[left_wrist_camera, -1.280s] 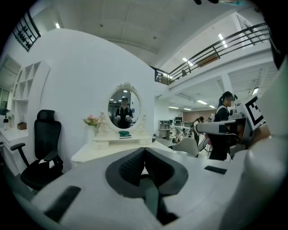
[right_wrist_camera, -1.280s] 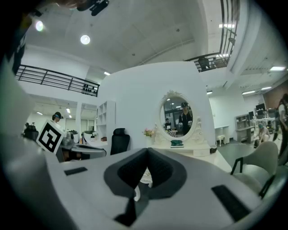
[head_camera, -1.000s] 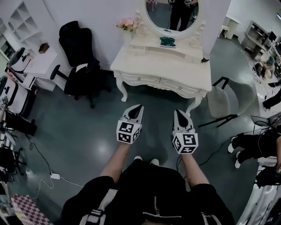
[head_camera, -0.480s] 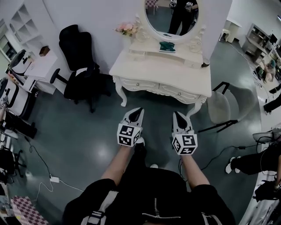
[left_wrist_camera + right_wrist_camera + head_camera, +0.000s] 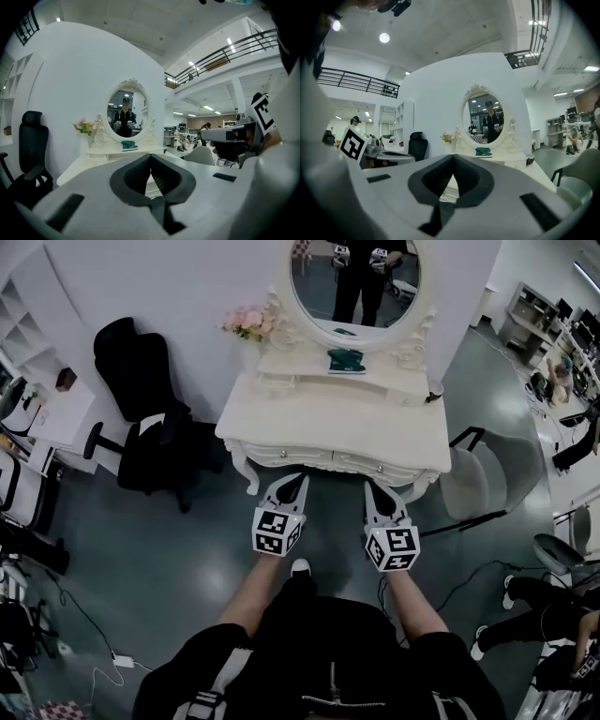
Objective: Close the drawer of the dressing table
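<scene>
The white dressing table (image 5: 337,423) with its oval mirror (image 5: 354,282) stands straight ahead. Two drawer fronts (image 5: 295,457) run under its front edge; I cannot tell how far either stands out. My left gripper (image 5: 298,480) is shut and empty, its tip just short of the left drawer front. My right gripper (image 5: 372,487) is also shut and empty, before the right drawer front (image 5: 380,466). In the left gripper view the jaws (image 5: 150,155) meet with the table (image 5: 89,166) beyond. The right gripper view shows shut jaws (image 5: 453,156) and the mirror (image 5: 486,117).
A black office chair (image 5: 141,413) stands left of the table and a pale chair (image 5: 478,470) to its right. Pink flowers (image 5: 246,322) and a green item (image 5: 345,359) sit on the table's raised shelf. Cables (image 5: 89,652) lie on the floor at left.
The person has stepped toward the dressing table, so it looms larger. Both grippers have moved forward together to just before the drawer fronts, staying shut.
</scene>
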